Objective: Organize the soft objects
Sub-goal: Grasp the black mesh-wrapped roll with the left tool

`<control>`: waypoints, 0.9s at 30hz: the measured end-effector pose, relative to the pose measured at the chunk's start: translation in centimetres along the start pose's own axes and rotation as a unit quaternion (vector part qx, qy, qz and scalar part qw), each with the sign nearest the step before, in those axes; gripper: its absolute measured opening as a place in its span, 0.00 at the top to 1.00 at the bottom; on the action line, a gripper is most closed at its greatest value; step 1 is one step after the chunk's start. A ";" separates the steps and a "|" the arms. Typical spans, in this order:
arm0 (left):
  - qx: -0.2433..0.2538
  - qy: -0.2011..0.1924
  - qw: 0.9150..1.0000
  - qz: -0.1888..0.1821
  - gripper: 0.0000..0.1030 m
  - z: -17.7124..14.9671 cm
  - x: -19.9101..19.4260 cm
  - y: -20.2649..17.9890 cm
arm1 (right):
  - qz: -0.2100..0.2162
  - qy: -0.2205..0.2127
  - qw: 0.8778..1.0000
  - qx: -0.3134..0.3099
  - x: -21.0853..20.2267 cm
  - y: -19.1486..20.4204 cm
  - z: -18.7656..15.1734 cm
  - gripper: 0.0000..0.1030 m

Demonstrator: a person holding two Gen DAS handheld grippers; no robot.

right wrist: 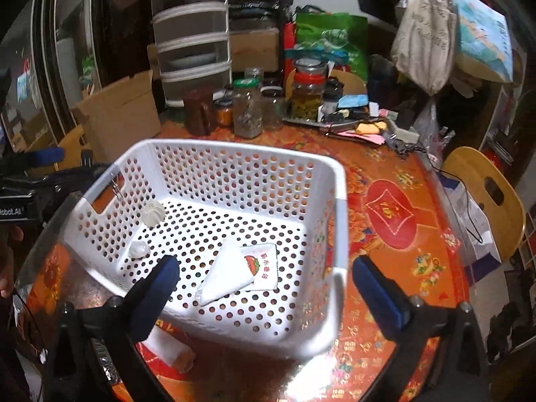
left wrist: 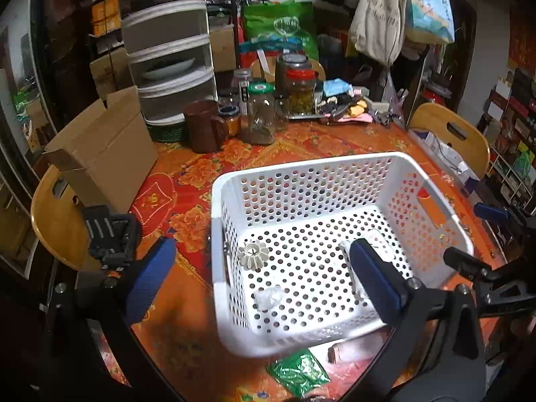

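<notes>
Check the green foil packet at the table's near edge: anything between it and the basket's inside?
Only the basket's near wall. The green foil packet lies on the table just outside it, so it must go up over the rim. The left hand-held gripper is open above the basket, holding nothing.

glossy white plastic basket [right wrist: 338, 181], perforated.

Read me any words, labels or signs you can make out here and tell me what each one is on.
"Robot.AI": white letters on the left gripper's black body, at the right wrist view's left edge.
Tissue packet in the white basket: red characters, too blurred to read.
Tablecloth medallion, canvas tote, jar labels: unreadable.
</notes>
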State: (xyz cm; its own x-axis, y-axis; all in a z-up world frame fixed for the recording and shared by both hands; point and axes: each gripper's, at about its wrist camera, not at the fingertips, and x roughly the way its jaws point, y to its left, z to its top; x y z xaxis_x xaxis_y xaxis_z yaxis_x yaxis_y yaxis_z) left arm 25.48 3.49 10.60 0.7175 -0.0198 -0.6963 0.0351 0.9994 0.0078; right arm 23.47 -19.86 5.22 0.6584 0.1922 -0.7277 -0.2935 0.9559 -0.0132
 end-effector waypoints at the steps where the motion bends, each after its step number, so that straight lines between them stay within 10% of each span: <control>1: 0.000 -0.007 1.000 0.003 0.00 -0.4 -0.9 0.1 | 0.001 -0.006 1.000 0.003 -0.8 -0.1 -0.3 0.00; 17: -0.003 -0.060 0.998 0.012 0.00 -8.6 -9.3 0.6 | -0.032 -0.070 0.997 0.024 -8.5 -0.1 -5.0 0.00; 27: -0.010 -0.030 0.999 0.000 0.00 -19.2 -7.0 -0.6 | -0.002 -0.067 0.996 0.056 -8.1 -0.1 -11.7 0.00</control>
State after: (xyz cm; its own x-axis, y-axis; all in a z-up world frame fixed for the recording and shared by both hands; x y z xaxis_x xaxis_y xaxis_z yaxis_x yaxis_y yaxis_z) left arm 7.08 3.61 1.67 0.7586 -0.0213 -0.6513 0.0222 0.9997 -0.0068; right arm 9.99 -24.09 3.08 0.7484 0.2088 -0.6295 -0.2165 0.9741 0.0656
